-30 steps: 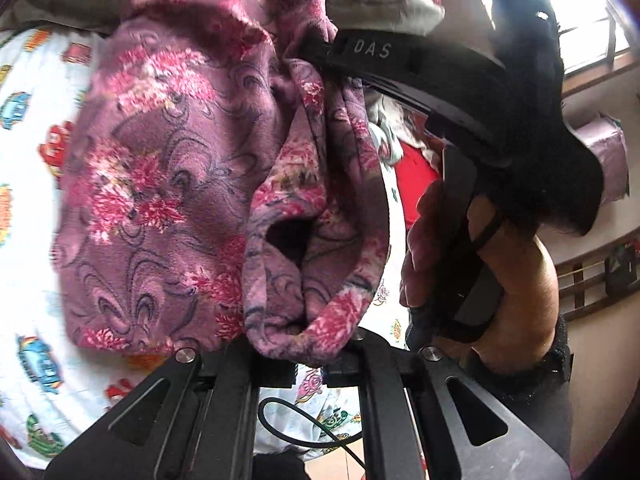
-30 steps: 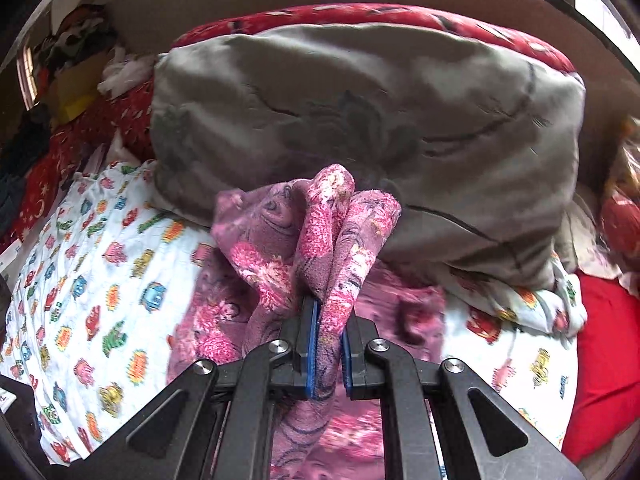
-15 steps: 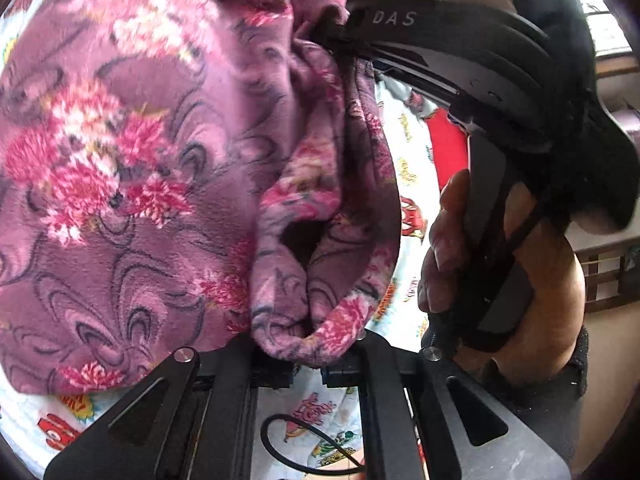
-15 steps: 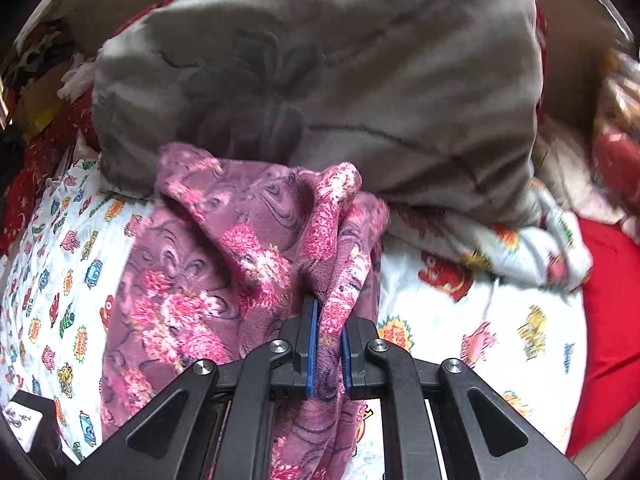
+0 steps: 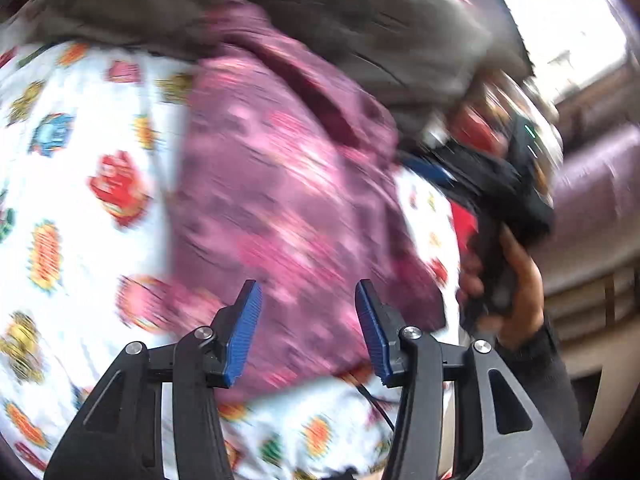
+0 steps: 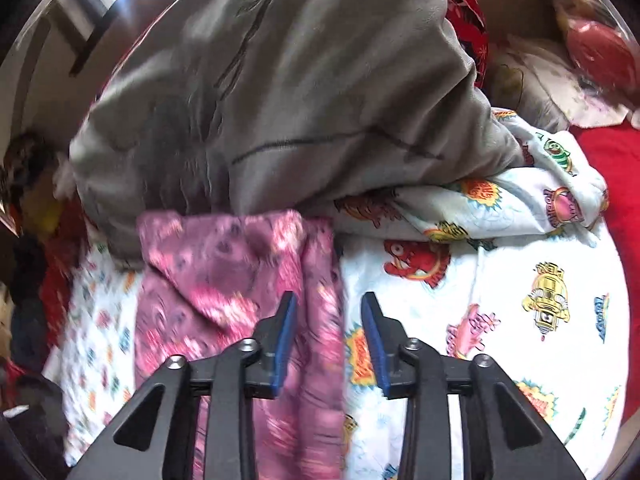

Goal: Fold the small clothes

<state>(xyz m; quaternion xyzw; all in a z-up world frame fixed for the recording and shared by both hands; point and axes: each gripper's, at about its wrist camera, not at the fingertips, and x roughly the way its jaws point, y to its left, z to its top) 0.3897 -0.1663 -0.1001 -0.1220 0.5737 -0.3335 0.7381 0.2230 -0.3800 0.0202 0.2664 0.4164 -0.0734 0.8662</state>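
A purple floral fleece garment [image 5: 288,208] lies folded on the cartoon-print sheet [image 5: 80,184]. My left gripper [image 5: 308,328] is open and empty just above its near edge. In the right wrist view the garment [image 6: 224,280] lies flat left of centre, its right edge under my right gripper [image 6: 328,340], which is open and empty. The right gripper also shows in the left wrist view [image 5: 508,184], held in a hand at the garment's right side. Both views are blurred by motion.
A large grey pillow or blanket [image 6: 280,92] lies against the garment's far edge. A bunched part of the cartoon sheet [image 6: 520,200] sits to the right, with red bedding [image 6: 608,160] beyond. Dark clutter [image 6: 24,240] lies at far left.
Both grippers have opened and let go of the garment. It dropped from hanging bunched between them to lying flat on the sheet. Both grippers have pulled back.
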